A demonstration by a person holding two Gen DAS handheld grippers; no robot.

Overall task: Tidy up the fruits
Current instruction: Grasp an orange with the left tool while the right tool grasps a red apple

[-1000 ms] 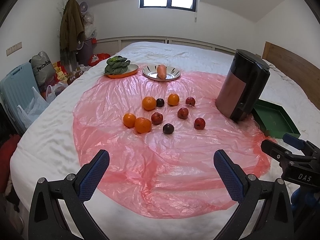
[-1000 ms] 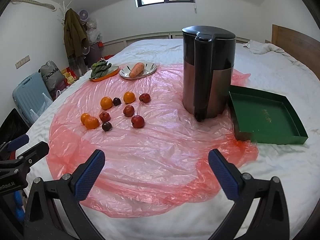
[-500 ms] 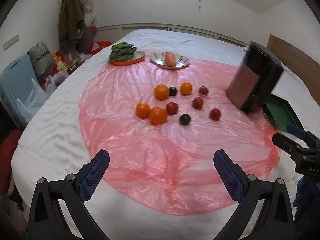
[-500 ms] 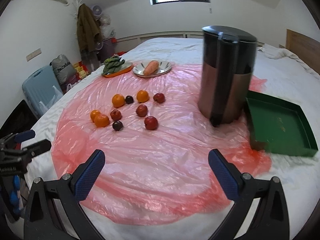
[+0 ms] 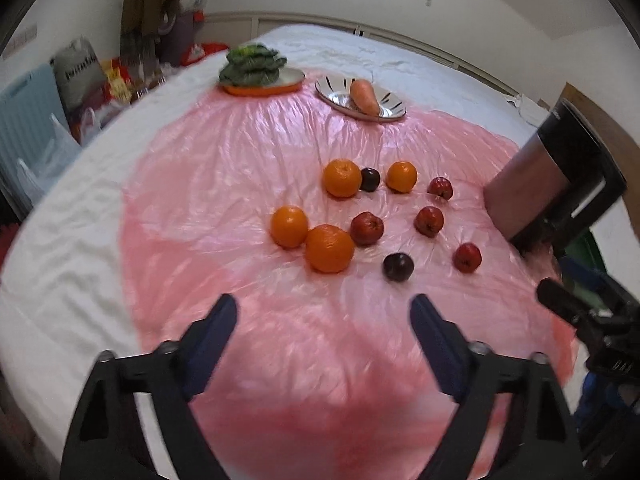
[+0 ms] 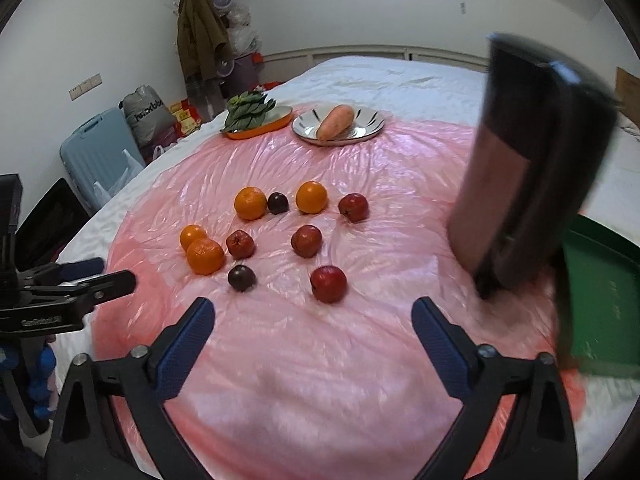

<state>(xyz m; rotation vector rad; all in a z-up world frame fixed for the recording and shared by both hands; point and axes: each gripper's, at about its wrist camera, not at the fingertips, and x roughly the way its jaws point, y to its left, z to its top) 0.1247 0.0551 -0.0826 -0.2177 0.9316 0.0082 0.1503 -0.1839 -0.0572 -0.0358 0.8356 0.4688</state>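
Several oranges, red apples and dark plums lie loose on a pink plastic sheet [image 5: 224, 184] spread over a white bed. The nearest orange [image 5: 329, 248] and a dark plum [image 5: 397, 267] lie just beyond my left gripper [image 5: 323, 312], whose jaws are closing with nothing between them. My right gripper [image 6: 313, 314] stands open and empty, a red apple [image 6: 328, 283] and a dark plum [image 6: 241, 277] just ahead of its fingertips. Each gripper shows at the edge of the other's view.
A tall black and copper appliance [image 6: 528, 176] stands at the right on the sheet, a green tray [image 6: 600, 300] beside it. At the far side sit an orange dish of greens [image 5: 256, 76] and a metal plate with a carrot [image 5: 362, 98]. Bags and a suitcase [image 6: 98, 148] stand on the floor at the left.
Both grippers have moved forward and down toward the fruit, which now looks larger and closer. The left gripper's fingers stand closer together than before.
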